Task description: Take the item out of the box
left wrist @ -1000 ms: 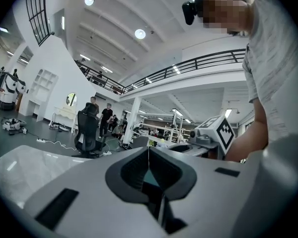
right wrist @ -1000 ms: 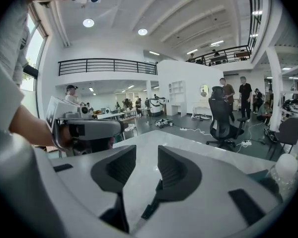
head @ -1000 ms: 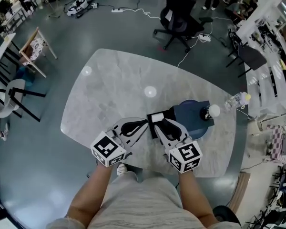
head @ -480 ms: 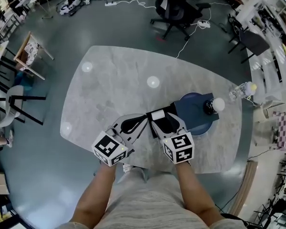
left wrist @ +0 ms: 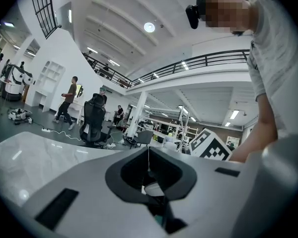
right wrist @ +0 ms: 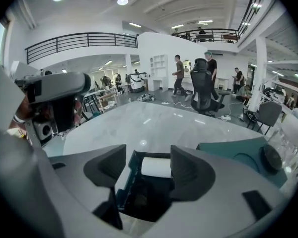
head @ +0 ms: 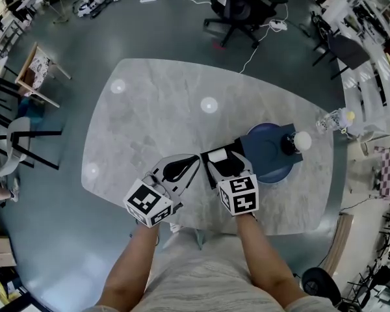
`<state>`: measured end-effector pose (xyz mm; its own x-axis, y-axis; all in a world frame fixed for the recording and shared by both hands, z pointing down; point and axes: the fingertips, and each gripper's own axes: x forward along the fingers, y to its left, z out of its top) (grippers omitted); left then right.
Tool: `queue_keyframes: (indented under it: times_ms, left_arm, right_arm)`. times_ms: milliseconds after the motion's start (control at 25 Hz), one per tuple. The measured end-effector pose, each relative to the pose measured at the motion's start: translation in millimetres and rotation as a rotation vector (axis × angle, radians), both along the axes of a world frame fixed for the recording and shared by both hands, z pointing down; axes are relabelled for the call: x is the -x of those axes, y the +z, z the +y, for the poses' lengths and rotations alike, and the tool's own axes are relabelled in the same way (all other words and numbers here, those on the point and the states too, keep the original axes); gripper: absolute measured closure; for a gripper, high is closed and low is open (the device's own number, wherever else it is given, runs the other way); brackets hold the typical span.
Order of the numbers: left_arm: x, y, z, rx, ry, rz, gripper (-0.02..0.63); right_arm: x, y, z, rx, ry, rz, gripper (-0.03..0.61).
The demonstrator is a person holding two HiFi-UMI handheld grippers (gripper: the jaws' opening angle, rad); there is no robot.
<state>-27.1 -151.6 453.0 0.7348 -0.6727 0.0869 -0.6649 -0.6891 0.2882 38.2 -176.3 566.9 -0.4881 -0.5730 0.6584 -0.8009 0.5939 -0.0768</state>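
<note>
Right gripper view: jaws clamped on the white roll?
No: the right gripper has just been opening its jaws, which stand apart over the box with the white roll between them, untouched.

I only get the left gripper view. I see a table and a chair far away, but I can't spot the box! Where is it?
Observer: The box sits on the table under the right gripper, just right of the left gripper in the head view.
Operator: Is something inside it?
Observer: Yes. The right gripper view shows a white roll lying at the far end of the open box.
Operator: Did the gripper grab it?
Observer: No. Its jaws stand apart and have just been opening. The roll shows in the gap between them, not pinched.
</note>
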Motion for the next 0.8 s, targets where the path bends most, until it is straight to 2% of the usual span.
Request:
queue_keyframes:
  times_ms: [800]
  left_arm:
    - [7, 13, -13, 0.042, 0.018, 0.0, 0.594]
  right_arm:
    - [0, 49, -13, 0.111, 0.058, 0.105, 0.279]
